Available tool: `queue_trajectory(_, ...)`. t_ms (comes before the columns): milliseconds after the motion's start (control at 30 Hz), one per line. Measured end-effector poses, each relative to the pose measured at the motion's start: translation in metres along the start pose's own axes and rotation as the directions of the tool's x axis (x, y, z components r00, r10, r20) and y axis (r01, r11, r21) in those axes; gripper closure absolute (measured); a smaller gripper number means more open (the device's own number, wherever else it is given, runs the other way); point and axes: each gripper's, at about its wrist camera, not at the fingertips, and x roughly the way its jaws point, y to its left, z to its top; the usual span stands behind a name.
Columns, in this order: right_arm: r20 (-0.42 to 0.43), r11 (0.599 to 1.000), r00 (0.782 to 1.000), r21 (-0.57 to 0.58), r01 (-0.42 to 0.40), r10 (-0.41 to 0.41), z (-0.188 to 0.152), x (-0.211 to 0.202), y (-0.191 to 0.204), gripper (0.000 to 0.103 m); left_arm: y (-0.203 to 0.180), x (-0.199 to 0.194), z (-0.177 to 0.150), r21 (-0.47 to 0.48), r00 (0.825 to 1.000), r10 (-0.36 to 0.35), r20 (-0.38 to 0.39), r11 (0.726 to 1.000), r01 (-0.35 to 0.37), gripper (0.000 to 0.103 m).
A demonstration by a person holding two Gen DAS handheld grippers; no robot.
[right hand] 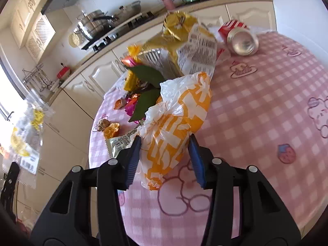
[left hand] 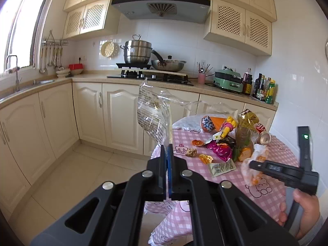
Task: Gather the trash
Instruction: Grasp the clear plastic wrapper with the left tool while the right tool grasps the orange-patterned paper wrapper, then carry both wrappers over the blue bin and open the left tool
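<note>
My left tool (left hand: 168,157) is pressed together, pinching a crumpled clear plastic wrapper with printed text (left hand: 152,110), held up in the air beside the counter. My right tool (right hand: 164,155) is spread around a white-and-orange plastic bag (right hand: 176,123) lying on the pink checked counter (right hand: 256,123), near a tipped red drink can (right hand: 240,39).
</note>
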Motion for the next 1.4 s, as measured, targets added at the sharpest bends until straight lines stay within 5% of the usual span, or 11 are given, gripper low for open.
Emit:
queue_trajectory(133, 0.159, 0.989, 0.986, -0.125, 0.075, -0.055, -0.002, -0.040, 0.022, 0.059, 0.019, 0.006, -0.001, -0.051, 0.999, -0.031, -0.021, 0.998, 0.030, 0.102)
queue_trajectory(200, 0.172, 0.980, 0.985, -0.195, 0.048, -0.013, -0.004, -0.049, 0.044, 0.059, 0.027, 0.008, -0.003, -0.074, 0.999, -0.041, -0.030, 0.997, 0.038, 0.102)
queue_trajectory(500, -0.038, 0.869, 0.973, -0.444, -0.220, 0.226, -0.040, 0.004, 0.180, 0.059, 0.091, 0.014, -0.022, -0.171, 0.994, 0.017, -0.104, 0.985, -0.034, 0.102)
queue_trajectory(700, -0.242, 0.800, 0.946, -0.512, -0.312, 0.214, -0.092, 0.094, 0.247, 0.059, 0.153, 0.041, -0.050, -0.220, 0.970, 0.057, -0.237, 0.969, -0.111, 0.102)
queue_trajectory(833, -0.360, 0.791, 0.922, -0.519, -0.324, 0.142, -0.128, 0.158, 0.263, 0.059, 0.196, 0.086, -0.085, -0.277, 0.926, 0.045, -0.375, 0.948, -0.159, 0.102)
queue_trajectory(1133, -0.515, 0.803, 0.857, -0.523, -0.286, -0.031, -0.183, 0.270, 0.254, 0.059, 0.239, 0.194, -0.167, -0.301, 0.784, 0.018, -0.621, 0.918, -0.259, 0.102)
queue_trajectory(1400, -0.578, 0.830, 0.813, -0.490, -0.268, -0.078, -0.202, 0.315, 0.239, 0.059, 0.248, 0.248, -0.200, -0.311, 0.712, -0.029, -0.702, 0.912, -0.269, 0.101)
